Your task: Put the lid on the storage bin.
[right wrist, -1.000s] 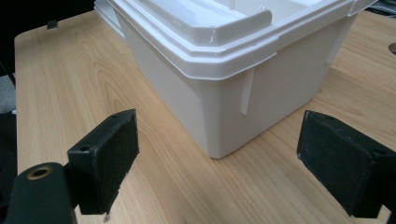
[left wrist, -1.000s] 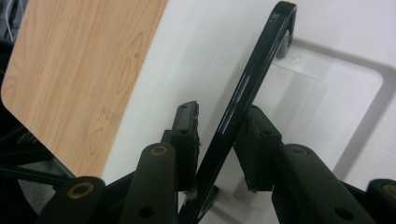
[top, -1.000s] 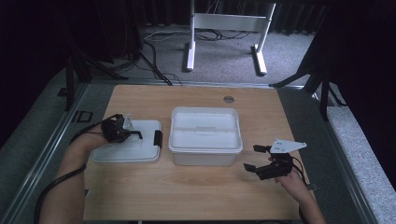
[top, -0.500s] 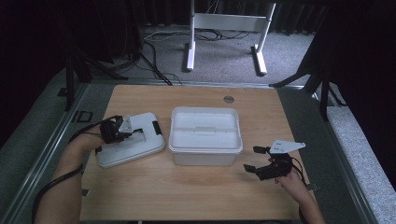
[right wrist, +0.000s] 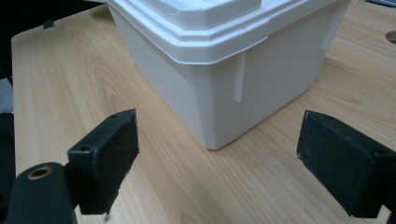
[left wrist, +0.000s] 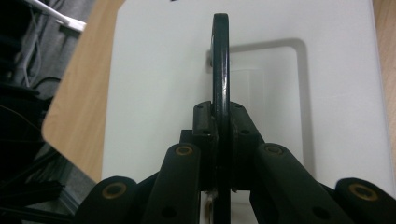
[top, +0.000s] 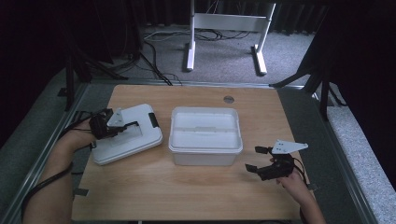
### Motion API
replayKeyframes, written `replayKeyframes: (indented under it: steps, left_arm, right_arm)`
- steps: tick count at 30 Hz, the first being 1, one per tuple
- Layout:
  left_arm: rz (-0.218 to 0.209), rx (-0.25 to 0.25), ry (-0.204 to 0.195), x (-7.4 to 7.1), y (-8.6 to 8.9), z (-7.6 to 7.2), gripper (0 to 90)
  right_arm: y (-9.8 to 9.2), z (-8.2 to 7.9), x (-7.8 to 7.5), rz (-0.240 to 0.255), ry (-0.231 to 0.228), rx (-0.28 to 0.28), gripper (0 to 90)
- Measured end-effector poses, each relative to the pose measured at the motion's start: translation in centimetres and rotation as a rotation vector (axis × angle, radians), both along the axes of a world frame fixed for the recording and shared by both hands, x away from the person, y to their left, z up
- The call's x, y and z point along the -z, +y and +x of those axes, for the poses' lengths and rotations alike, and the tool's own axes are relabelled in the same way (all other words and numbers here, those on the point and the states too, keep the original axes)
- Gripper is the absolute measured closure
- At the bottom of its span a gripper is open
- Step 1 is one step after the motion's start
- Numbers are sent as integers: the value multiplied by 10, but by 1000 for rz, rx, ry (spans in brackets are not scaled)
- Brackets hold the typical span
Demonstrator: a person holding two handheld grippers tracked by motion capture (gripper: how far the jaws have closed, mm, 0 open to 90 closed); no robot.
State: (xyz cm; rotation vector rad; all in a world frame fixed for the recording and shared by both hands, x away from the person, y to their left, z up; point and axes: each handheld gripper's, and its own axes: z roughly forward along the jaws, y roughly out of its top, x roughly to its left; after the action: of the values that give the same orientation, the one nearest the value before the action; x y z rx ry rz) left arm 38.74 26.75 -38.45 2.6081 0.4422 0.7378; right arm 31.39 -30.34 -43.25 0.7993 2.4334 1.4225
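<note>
The lid (top: pixel 127 134), a flat white plastic panel with a black handle (left wrist: pixel 220 70), lies tilted at the left of the surface (top: pixel 187 196), just beside the open white box (top: pixel 205 135). The left gripper (top: pixel 108 126) is clamped tight on that handle, and its jaws have just been closing on it; the right gripper (top: pixel 261 161) hovers wide and empty near the box's near right corner. The lid is judged light, stiff and smooth, so the thin handle is the sound hold, though the panel may swing about it.

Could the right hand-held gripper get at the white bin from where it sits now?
Probably yes. The right hand-held gripper has its jaws open, facing the white bin, with bare tabletop between them. The left hand-held gripper is off at the lid.
</note>
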Motion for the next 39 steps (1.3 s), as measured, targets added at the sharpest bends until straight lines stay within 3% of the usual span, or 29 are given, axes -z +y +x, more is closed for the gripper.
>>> replayKeyframes:
  steps: [4,12,18,21,25,29,32,39]
  left_arm:
    - [6,-1,-16,-14,1,-4,842]
    - [-61,10,-50,-39,5,-11,842]
    - [-87,49,-74,-59,-7,-17,842]
    - [-82,71,-87,-62,-17,-17,842]
    - [-113,95,-102,-66,-29,-16,842]
    - [-141,112,-98,-67,-34,-15,842]
    - [-155,158,-98,-69,-51,-12,842]
    - [-164,204,-80,-71,-76,-7,842]
  right_arm:
    - [1,-1,0,-8,-4,-2,123]
    - [0,-1,2,-10,4,0,123]
    - [1,-2,2,-9,5,-3,123]
    - [1,-2,3,-11,6,-4,123]
    - [1,-2,3,-13,10,-5,123]
    - [2,-2,4,-17,11,-5,124]
    - [2,-1,6,-17,15,-8,123]
    - [4,-1,8,-21,21,-15,123]
